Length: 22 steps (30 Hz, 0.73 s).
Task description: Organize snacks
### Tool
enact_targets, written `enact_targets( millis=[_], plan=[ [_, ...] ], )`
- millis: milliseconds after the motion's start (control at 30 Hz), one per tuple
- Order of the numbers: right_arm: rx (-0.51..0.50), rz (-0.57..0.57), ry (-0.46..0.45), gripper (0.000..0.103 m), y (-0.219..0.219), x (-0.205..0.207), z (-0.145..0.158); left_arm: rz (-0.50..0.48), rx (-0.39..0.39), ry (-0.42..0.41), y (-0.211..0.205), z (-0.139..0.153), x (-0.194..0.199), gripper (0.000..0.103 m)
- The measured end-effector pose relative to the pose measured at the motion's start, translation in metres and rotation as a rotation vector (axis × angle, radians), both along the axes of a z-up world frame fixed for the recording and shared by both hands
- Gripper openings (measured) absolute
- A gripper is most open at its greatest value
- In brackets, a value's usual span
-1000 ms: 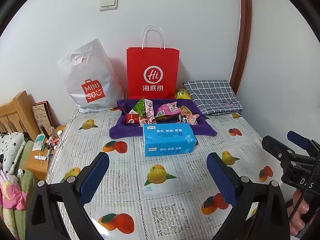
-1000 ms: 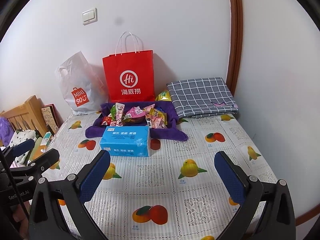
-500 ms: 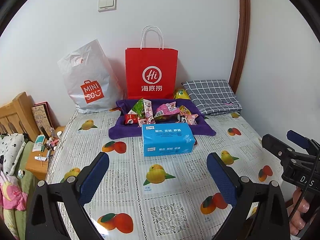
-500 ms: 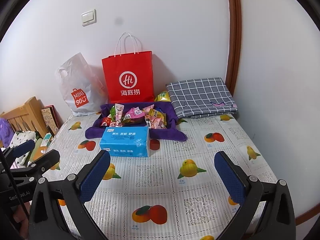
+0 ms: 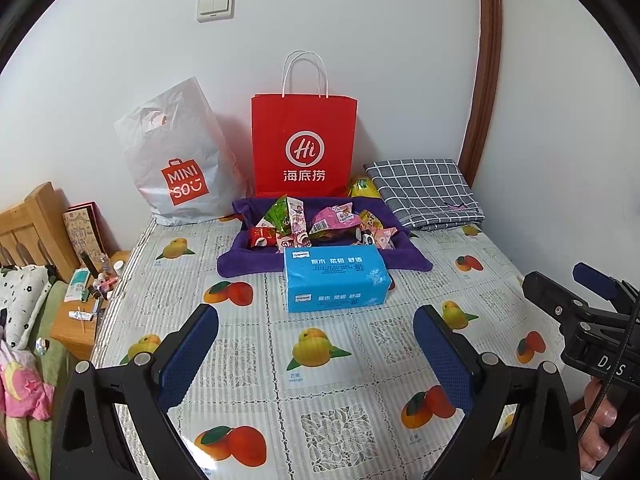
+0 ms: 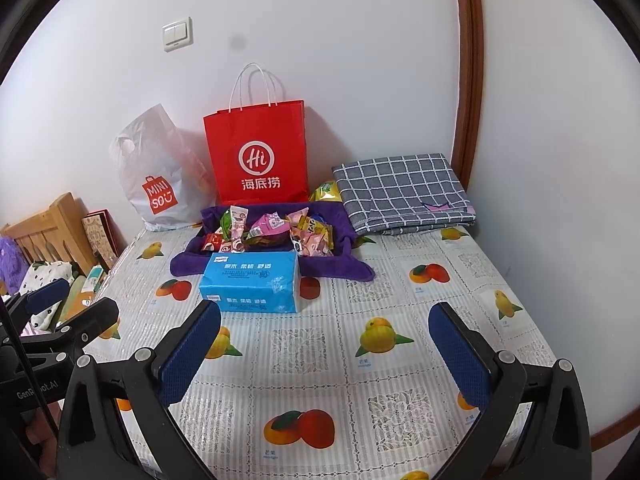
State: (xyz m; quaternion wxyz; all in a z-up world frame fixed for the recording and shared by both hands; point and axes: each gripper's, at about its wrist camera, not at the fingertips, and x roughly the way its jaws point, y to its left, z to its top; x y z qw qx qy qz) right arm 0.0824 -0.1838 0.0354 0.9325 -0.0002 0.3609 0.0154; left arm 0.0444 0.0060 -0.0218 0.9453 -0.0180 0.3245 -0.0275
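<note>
Several snack packets [image 5: 316, 226] [image 6: 272, 232] lie heaped on a purple cloth [image 5: 248, 260] [image 6: 340, 268] at the back of a fruit-print table [image 5: 328, 400] [image 6: 320, 360]. A blue tissue pack [image 5: 336, 278] [image 6: 250, 286] lies just in front of the heap. My left gripper [image 5: 316, 354] hovers open above the table's near part, nothing between its blue pads. My right gripper [image 6: 326, 350] is open too and empty, well short of the tissue pack. Each gripper shows at the edge of the other's view.
A red paper bag [image 5: 304, 146] [image 6: 256, 156] and a white Miniso plastic bag [image 5: 176, 164] [image 6: 156, 176] stand against the back wall. A folded grey checked cloth [image 5: 424, 192] [image 6: 400, 194] lies at back right, a yellow packet [image 5: 362, 188] beside it. A cluttered wooden nightstand [image 5: 80, 320] stands left.
Both grippers have drifted slightly; the scene shifts a little in each view. Nothing on the table has moved, and both stay open.
</note>
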Motion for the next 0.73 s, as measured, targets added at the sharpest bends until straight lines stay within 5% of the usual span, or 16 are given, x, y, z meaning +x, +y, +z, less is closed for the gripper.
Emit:
enact_targets(
  millis=[733],
  plan=[
    [0.005,0.008,-0.006,0.102,0.0013,-0.0019,-0.0016,0.002,0.001,-0.007,0.0019,0.0001,-0.0012,0.099]
  ],
)
